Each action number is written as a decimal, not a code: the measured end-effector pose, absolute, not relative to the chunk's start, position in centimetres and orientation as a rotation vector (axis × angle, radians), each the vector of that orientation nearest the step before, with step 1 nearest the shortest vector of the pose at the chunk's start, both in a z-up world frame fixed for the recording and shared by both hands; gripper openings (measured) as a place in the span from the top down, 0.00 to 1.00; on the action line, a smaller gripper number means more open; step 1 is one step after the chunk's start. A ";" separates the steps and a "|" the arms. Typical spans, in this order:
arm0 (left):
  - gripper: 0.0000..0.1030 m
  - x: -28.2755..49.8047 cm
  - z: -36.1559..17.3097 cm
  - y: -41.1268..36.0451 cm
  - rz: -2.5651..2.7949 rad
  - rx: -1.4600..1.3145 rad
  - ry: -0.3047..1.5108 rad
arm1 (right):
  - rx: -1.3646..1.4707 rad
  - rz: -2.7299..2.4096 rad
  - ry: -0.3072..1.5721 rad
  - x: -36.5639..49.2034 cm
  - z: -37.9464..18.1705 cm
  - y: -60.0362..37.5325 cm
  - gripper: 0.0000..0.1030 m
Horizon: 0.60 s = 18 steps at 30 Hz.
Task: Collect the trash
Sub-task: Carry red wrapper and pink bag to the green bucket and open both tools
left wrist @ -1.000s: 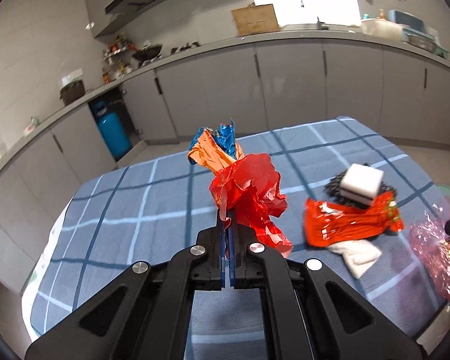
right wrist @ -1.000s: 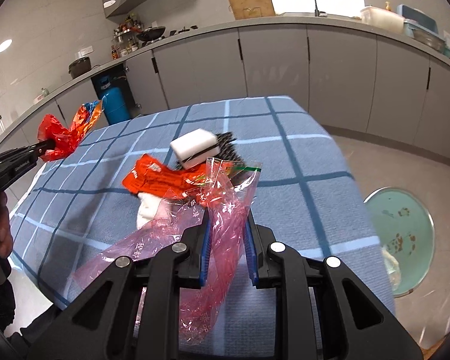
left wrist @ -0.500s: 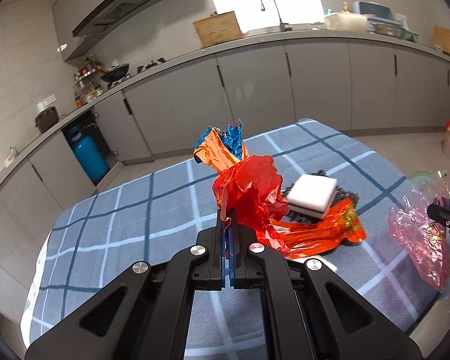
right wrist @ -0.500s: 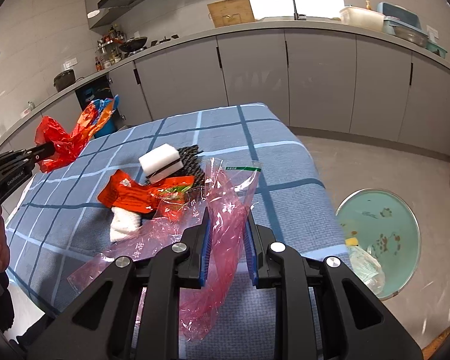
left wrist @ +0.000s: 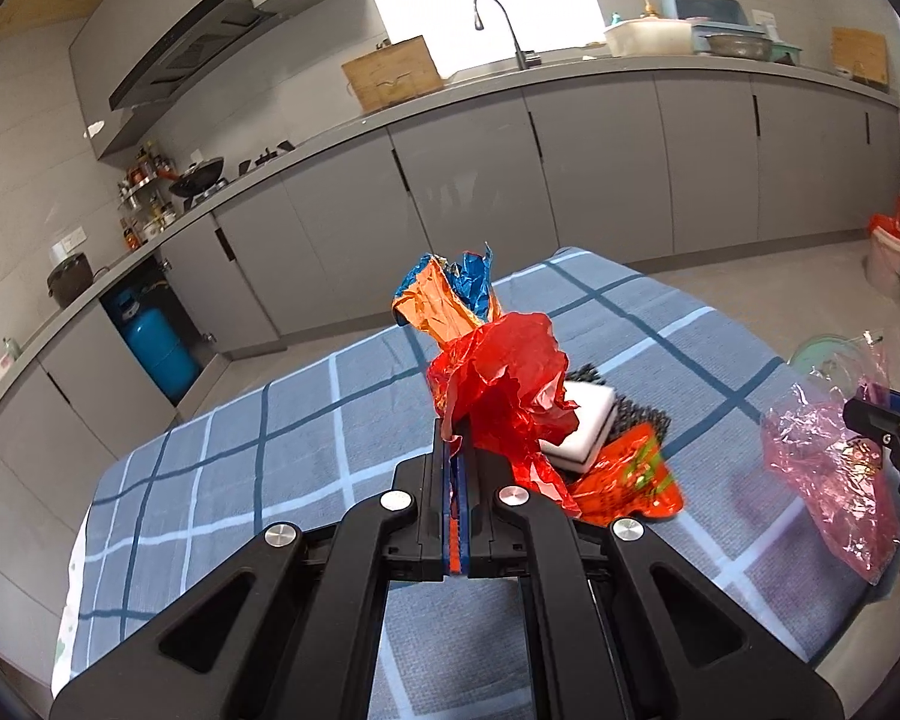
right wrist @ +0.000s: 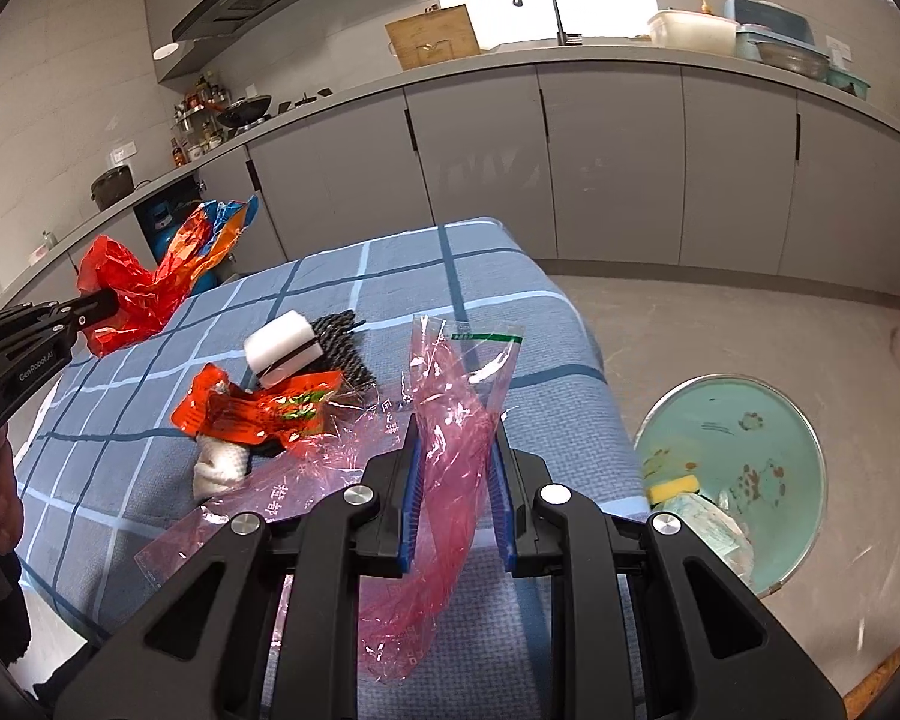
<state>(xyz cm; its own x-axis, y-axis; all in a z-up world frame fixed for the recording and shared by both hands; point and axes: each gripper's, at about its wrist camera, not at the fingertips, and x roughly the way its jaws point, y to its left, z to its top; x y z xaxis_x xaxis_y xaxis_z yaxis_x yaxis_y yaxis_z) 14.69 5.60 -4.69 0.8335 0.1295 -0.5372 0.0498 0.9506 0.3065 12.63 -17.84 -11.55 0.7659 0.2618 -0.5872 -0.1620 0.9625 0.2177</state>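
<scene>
Currently held: right gripper [right wrist: 455, 483] clenched on a pink plastic bag [right wrist: 450, 450], left gripper [left wrist: 459, 468] clamped on a crumpled red wrapper [left wrist: 504, 384]. Teal bin [right wrist: 744, 414] sits on the floor below and right of the right tongs, nearer that hand. Orange packet [right wrist: 252, 411] and white sponge [right wrist: 282, 348] remain on the table [right wrist: 480, 276], ahead-left.

On the table I count one white sponge [right wrist: 283, 348], one orange snack packet [right wrist: 258, 411], one white cloth [right wrist: 222, 463]; one green bin [right wrist: 732, 468] on the floor.

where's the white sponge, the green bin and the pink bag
white sponge [right wrist: 282, 341], right wrist view, top face
green bin [right wrist: 744, 420], right wrist view, bare inside floor
pink bag [right wrist: 450, 420], right wrist view, crumpled middle
</scene>
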 end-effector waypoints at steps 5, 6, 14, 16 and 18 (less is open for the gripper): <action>0.97 14.8 -4.1 3.7 0.007 0.340 0.561 | 0.167 0.211 0.650 12.8 -11.5 -18.9 0.79; 0.97 14.9 -4.0 3.4 -0.001 0.343 0.557 | 0.171 0.205 0.647 12.8 -11.5 -19.3 0.79; 0.97 15.3 -3.9 -0.8 -0.089 0.382 0.534 | 0.196 0.140 0.633 13.3 -11.7 -22.6 0.79; 0.97 15.4 -4.1 -2.1 -0.116 0.391 0.533 | 0.202 0.118 0.632 13.5 -11.8 -23.7 0.79; 0.97 15.4 -4.3 -3.5 -0.143 0.401 0.529 | 0.209 0.094 0.631 13.6 -11.9 -24.9 0.79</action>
